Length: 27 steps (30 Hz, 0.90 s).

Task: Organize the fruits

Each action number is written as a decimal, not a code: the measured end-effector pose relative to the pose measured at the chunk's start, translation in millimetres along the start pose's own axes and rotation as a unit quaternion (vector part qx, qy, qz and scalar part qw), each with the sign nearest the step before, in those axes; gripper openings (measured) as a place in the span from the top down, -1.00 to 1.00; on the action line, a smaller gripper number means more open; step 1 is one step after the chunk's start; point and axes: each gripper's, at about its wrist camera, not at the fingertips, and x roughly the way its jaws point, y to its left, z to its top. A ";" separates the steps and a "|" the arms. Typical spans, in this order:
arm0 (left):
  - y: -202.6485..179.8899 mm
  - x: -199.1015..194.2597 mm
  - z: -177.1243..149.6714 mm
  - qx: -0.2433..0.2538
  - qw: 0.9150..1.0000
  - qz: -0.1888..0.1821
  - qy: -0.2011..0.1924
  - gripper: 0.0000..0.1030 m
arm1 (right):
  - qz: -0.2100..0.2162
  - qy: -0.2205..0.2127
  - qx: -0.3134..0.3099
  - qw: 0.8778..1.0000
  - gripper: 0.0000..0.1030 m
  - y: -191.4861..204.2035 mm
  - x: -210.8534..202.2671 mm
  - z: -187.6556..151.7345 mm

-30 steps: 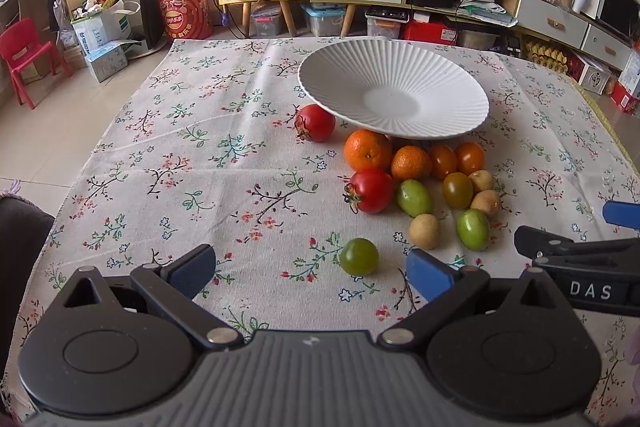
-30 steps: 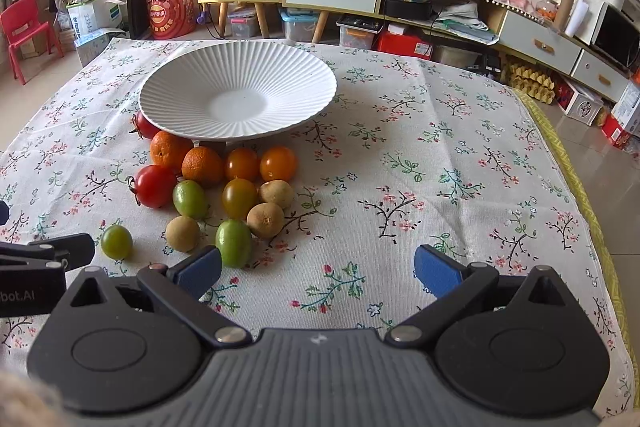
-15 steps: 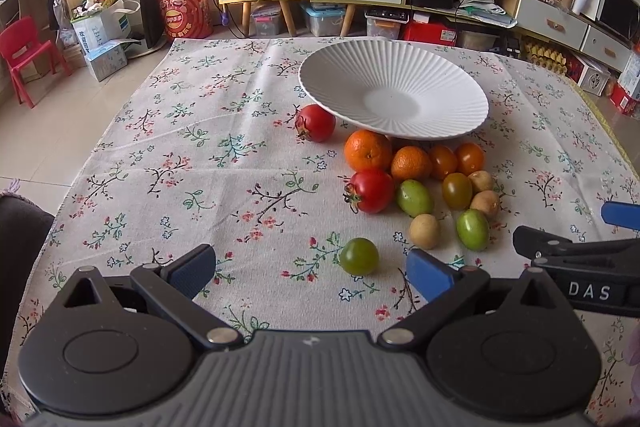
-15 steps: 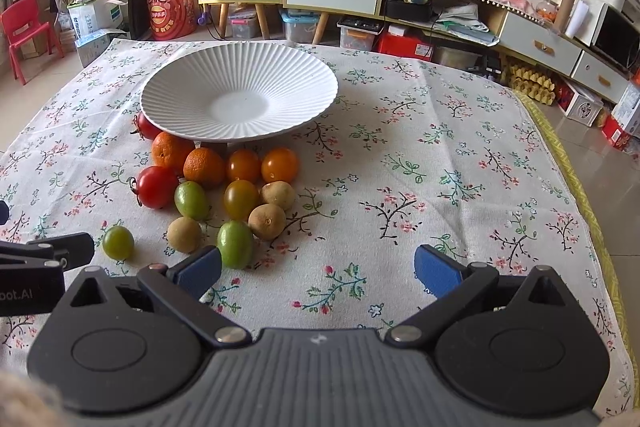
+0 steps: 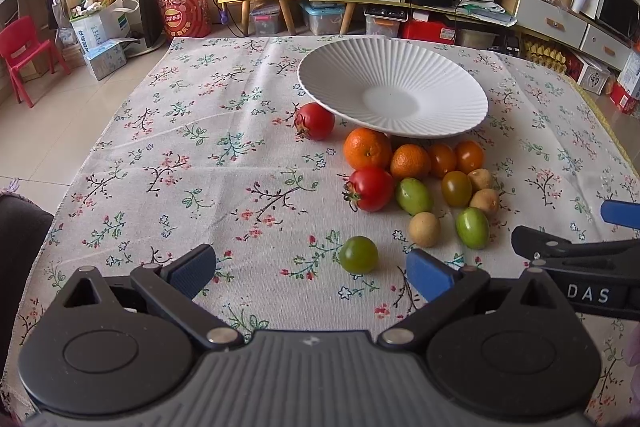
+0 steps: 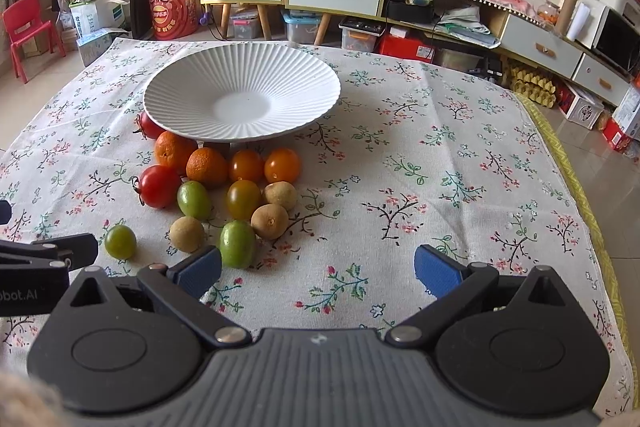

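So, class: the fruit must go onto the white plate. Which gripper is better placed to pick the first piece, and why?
Probably the left gripper: open, with the lone green tomato just ahead between its fingers. The right gripper, also open, faces mostly bare tablecloth.

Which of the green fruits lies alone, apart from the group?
The round green fruit nearest the open left gripper. It touches nothing, while the two oval green ones sit among the cluster before the white plate.
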 end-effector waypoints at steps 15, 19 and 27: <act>0.5 0.9 0.0 0.000 1.000 -0.007 0.003 -0.90 | 0.000 0.000 0.001 1.000 -1.00 -0.2 -0.3 -0.4; 1.6 1.4 -0.2 -0.001 1.000 -0.009 0.004 -0.90 | 0.000 0.000 0.001 1.000 -1.00 -0.2 -0.3 -0.4; 6.8 5.8 -1.9 0.001 1.000 -0.018 0.010 -0.90 | 0.002 0.002 0.006 1.000 -1.00 -2.9 1.5 -0.3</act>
